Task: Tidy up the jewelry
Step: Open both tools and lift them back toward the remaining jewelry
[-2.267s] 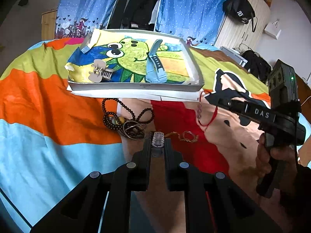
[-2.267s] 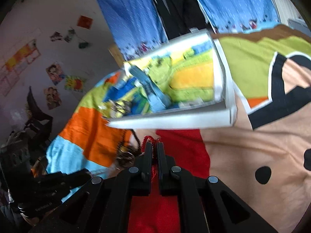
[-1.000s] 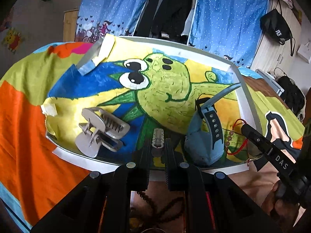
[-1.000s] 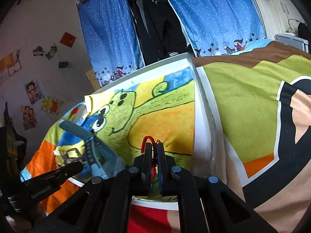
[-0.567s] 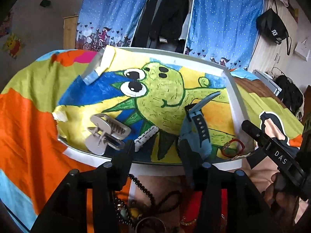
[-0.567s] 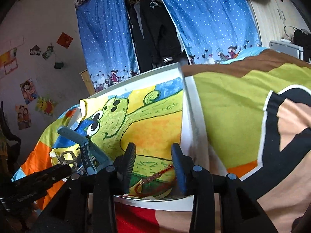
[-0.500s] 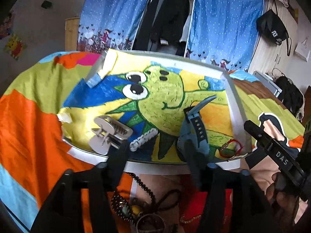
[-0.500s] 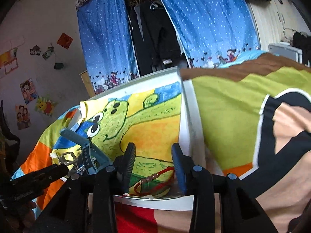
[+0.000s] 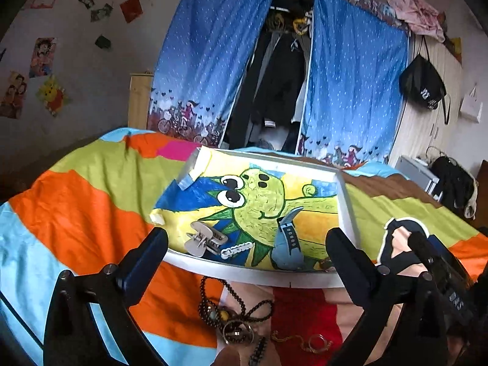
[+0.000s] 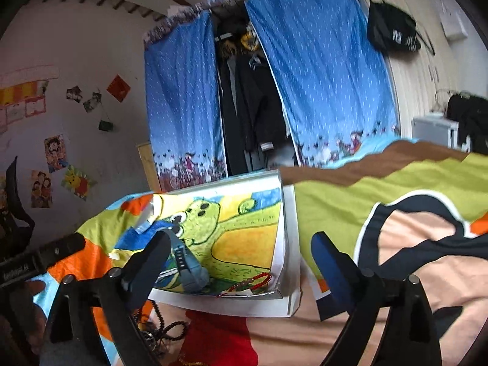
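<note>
A patchwork-coloured bedspread [image 9: 91,201] is covering the bed and carrying everything in the scene. Behind it, blue dotted curtains [image 9: 350,76] are hanging on either side of dark clothes [image 9: 277,70], and a black bag [image 9: 422,87] is hanging on the wall to the right.

A shallow white tray [image 9: 346,201], lined with a green cartoon drawing, is lying in the middle of the bed. Inside it, a blue watch [image 9: 288,244] is curling up near the front edge, a grey hair claw [image 9: 202,239] is sitting to its left, and a small white clip [image 9: 236,248] is lying between the two. In the right wrist view, a red string bracelet [image 10: 250,282] is resting in the tray's front right corner, just beside the watch [image 10: 186,262].

In front of the tray, on the bedspread, a black bead necklace [image 9: 241,305] is lying tangled with metal rings [image 9: 236,331], and a thin gold chain [image 9: 305,341] is lying to their right.

The left hand-held gripper [image 9: 247,247] is hovering before the tray with its jaws spread wide and holding nothing. The right hand-held gripper [image 10: 239,259] is likewise standing wide apart and empty, framing the tray's front right corner [image 10: 289,302]. The loose pieces are lying beneath the left hand-held gripper, outside the tray.
</note>
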The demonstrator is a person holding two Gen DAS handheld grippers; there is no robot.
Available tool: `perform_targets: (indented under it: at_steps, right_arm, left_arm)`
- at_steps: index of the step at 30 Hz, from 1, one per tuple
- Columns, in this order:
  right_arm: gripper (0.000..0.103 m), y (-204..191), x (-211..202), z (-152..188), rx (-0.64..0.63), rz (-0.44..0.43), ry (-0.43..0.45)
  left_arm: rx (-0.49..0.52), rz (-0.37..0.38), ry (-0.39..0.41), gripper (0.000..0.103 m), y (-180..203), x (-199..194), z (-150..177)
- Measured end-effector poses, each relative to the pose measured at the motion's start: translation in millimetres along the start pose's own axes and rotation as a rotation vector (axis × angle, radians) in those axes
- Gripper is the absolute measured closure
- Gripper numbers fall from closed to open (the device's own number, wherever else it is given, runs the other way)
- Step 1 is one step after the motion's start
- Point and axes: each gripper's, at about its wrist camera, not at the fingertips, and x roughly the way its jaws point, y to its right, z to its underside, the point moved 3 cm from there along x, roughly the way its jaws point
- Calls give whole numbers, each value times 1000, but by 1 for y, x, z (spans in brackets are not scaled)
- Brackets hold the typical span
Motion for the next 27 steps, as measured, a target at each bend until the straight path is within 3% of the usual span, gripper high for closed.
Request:
perform_targets:
  at_steps: [3,12,20,27]
  right_arm:
    - [0,-8,-29,3,-31,19,34]
    - [0,-33,-95,19,-43,68,56]
    - [0,-57,-134,51,-1,103,-44]
    - [0,-69,-150,71,18,125,-109]
  left_arm:
    - [-3,-10,27,2,-3,-23,3]
    - [33,-22,33,2,-15,-84,33]
    - [55,-24,-21,2,-29,-124,71]
    - [71,-29,-87,2,-34,-132,100]
